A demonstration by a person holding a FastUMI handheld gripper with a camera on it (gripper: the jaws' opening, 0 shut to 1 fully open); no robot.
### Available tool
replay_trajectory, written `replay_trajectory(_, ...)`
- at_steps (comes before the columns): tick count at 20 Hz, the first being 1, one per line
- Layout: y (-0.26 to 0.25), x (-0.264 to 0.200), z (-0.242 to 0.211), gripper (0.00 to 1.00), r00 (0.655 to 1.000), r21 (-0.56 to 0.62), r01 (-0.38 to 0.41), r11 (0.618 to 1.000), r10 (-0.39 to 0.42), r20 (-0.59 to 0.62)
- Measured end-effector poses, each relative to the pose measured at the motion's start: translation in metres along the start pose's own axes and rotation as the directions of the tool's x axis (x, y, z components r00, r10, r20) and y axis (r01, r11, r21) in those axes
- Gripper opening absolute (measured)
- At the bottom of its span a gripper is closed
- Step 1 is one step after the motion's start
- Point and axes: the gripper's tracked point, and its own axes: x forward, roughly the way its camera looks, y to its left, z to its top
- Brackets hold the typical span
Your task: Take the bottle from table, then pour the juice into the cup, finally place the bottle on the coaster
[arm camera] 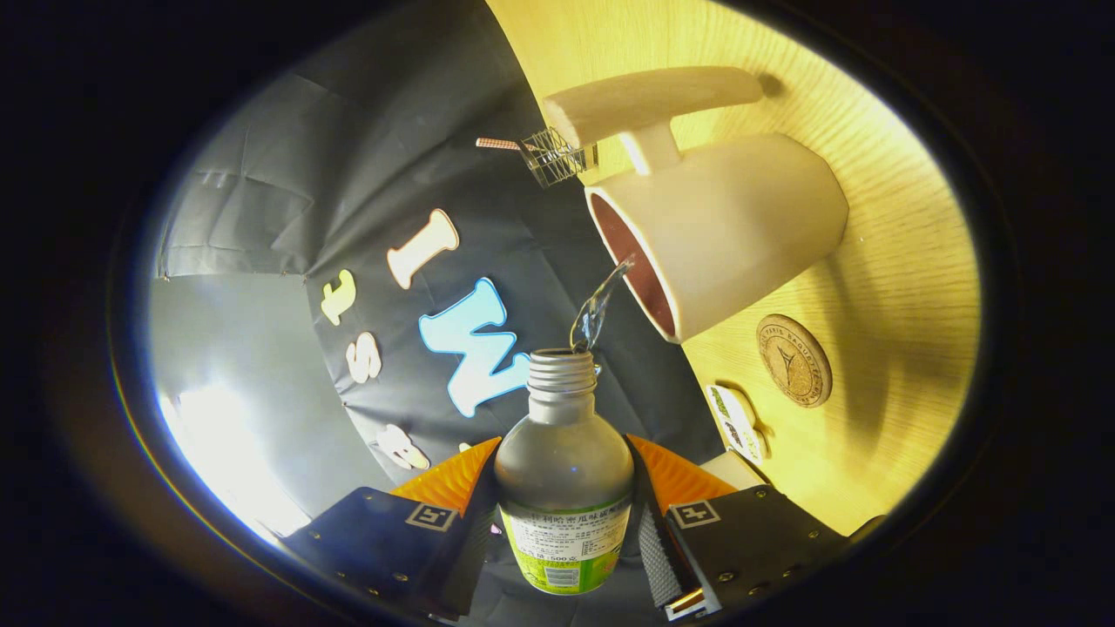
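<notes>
Two fingers of the gripper (564, 522) press on the plastic bottle (564, 488) from either side, closed onto its lower body just above the label. The bottle sits between them with its long axis running straight ahead along the fingers, its uncapped threaded neck pointing away from the camera toward the white mug (723, 231). A thin clear stream of liquid (599, 306) arcs from the bottle's mouth toward the mug's rim and meets it at the near lip of the opening. The whole scene appears rolled sideways, so the wooden table (906, 287) stands to the right of the bottle and the mug lies with its opening facing left and its handle (649, 109) on the far side.

On the table, nearer than the mug and to the right of the bottle's neck, lies a round cork coaster (794, 360), apart from the mug. Between the coaster and the right finger sits a small pale object (738, 422) that is too small to identify. Beyond the mug's rim a small wire basket with a handle (550, 155) shows against the booth's dark wall.

The bottle's base is cut off between the fingers, and the level of liquid inside it is hard to judge. The mug's interior looks dark reddish.
</notes>
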Motion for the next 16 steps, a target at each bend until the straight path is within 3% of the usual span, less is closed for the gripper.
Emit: replay_trajectory(16,0.0064,-0.0008,0.006,0.73,1.0,0.038,-0.012,0.999,0.011,0.015)
